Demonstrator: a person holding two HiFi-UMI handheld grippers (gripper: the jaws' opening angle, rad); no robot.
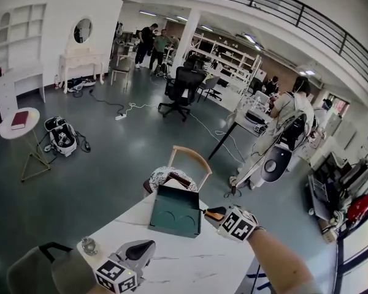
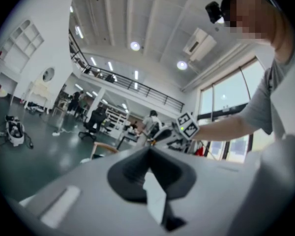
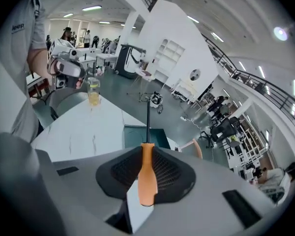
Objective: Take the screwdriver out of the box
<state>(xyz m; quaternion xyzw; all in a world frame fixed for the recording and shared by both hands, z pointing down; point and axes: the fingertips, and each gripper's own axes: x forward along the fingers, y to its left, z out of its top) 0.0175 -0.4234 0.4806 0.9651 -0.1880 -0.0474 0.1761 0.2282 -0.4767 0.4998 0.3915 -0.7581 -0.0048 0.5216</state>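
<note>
A dark green box (image 1: 175, 211) lies on the white marble table (image 1: 190, 262), also seen as the box (image 3: 137, 135) in the right gripper view. My right gripper (image 1: 210, 214) is shut on an orange-handled screwdriver (image 1: 216, 214) just off the box's right edge. In the right gripper view the screwdriver (image 3: 146, 173) sits between the jaws of the right gripper (image 3: 147, 149), its dark shaft reaching out above the box. My left gripper (image 1: 148, 245) rests low near the table's front left, shut with nothing in it. The left gripper (image 2: 148, 154) looks toward the right gripper's marker cube (image 2: 187, 125).
A small glass (image 1: 89, 245) stands at the table's left edge; it holds yellowish liquid (image 3: 93, 93). A wooden chair (image 1: 189, 161) stands behind the table. A grey chair back (image 1: 40, 268) is at the front left. People and office chairs are far off on the floor.
</note>
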